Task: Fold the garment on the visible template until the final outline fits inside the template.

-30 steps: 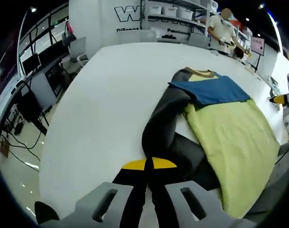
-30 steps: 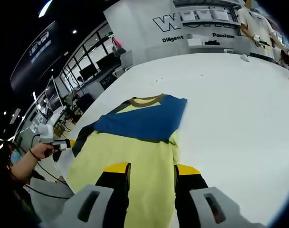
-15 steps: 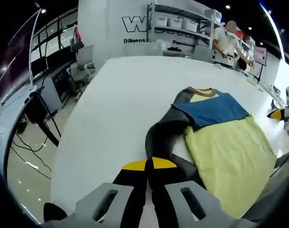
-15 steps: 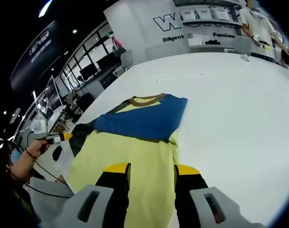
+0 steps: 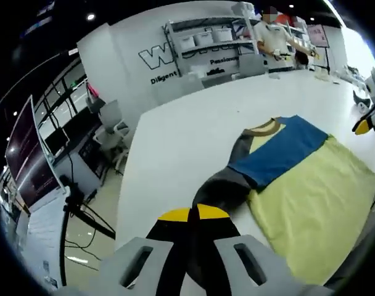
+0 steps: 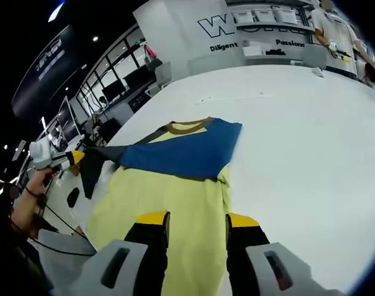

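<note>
Garment (image 6: 175,179) lies flat on the white bench (image 6: 298,135), collar away from the person: blue upper panel, yellow-green body, dark grey sleeve. No template outline can be made out on the bench in either view.

Left tool (image 5: 193,214): jaws closed together, dark sleeve (image 5: 221,188) pinched between the yellow tips. In the right gripper view the left tool (image 6: 70,158) sits at the bench's left edge, with the sleeve (image 6: 98,161) stretched from it toward the blue panel.

Right tool (image 6: 197,220): jaws parted with a clear gap between them, nothing gripped; yellow-green cloth shows through the gap. It hovers over the lower body of the garment. Whether the tips touch the cloth cannot be told.

Risks, as judged from here:
- The sleeve is held by a small pinch at its end. If it is pulled further outward rather than carried over the body, the whole garment could drag toward the bench edge and skew.
- The right tool pins nothing, so the body is free to slide with any tug on the sleeve.
- The sleeve is near the bench edge; if it slips from the jaws there, it may hang off the side.
- A sleeve laid down at a slant would leave a bulge past the folded outline
</note>
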`<state>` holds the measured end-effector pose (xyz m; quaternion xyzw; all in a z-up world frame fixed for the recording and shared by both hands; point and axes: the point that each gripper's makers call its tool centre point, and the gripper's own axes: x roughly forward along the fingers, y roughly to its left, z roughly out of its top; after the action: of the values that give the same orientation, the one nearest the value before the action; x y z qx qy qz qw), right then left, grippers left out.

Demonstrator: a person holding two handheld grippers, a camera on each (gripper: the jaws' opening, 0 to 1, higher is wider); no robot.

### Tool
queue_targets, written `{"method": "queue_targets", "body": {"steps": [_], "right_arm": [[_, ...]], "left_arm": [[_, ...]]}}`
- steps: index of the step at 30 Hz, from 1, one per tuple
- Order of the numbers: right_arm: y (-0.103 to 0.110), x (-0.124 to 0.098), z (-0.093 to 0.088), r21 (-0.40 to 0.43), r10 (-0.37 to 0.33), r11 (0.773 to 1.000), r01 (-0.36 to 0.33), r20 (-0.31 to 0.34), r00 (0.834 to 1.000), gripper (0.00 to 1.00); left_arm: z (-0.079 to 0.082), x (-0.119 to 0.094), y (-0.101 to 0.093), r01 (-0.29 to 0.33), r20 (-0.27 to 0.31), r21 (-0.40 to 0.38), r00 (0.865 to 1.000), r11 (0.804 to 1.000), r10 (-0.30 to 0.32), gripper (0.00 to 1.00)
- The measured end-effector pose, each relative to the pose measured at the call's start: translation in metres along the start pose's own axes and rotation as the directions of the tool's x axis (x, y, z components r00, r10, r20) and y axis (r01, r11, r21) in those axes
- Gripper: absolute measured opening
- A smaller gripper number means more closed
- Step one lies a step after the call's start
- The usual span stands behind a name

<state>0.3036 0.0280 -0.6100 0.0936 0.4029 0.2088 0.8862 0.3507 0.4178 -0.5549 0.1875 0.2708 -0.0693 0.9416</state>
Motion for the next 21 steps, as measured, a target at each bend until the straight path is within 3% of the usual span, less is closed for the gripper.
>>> {"method": "queue_targets", "body": {"steps": [4,7,9,11,14,18,21], "right_arm": [[0.000,0.000,-0.001,0.000,0.000,1.000,0.000,-0.004,1.000,0.31],[0.001,0.001,-0.002,0.000,0.000,1.000,0.000,-0.007,1.000,0.31],[0.002,0.001,-0.002,-0.002,0.001,1.000,-0.001,-0.011,1.000,0.31],[0.003,0.001,-0.003,-0.028,0.002,1.000,-0.003,-0.022,1.000,0.32],[0.005,0.002,-0.003,-0.033,0.009,0.999,-0.010,-0.026,1.000,0.32],[0.003,0.003,-0.002,-0.026,0.004,1.000,-0.005,-0.024,1.000,0.31],[0.005,0.003,-0.001,-0.027,0.010,1.000,-0.011,-0.024,1.000,0.31]], "left_arm": [[0.000,-0.004,-0.029,0.049,-0.001,0.070,0.999,0.996,-0.049,0.00],[0.001,-0.005,-0.051,0.099,0.024,0.067,0.995,0.993,-0.101,0.00],[-0.007,-0.004,-0.068,0.137,0.005,0.072,0.990,0.988,-0.138,0.00],[-0.011,-0.002,-0.075,0.149,0.004,0.100,0.989,0.984,-0.151,0.00],[-0.012,-0.004,-0.091,0.205,0.011,0.059,0.979,0.977,-0.206,0.00],[-0.016,-0.002,-0.102,0.222,-0.017,0.126,0.975,0.967,-0.222,0.00],[-0.019,0.000,-0.111,0.247,-0.024,0.119,0.969,0.962,-0.246,0.00]]}}
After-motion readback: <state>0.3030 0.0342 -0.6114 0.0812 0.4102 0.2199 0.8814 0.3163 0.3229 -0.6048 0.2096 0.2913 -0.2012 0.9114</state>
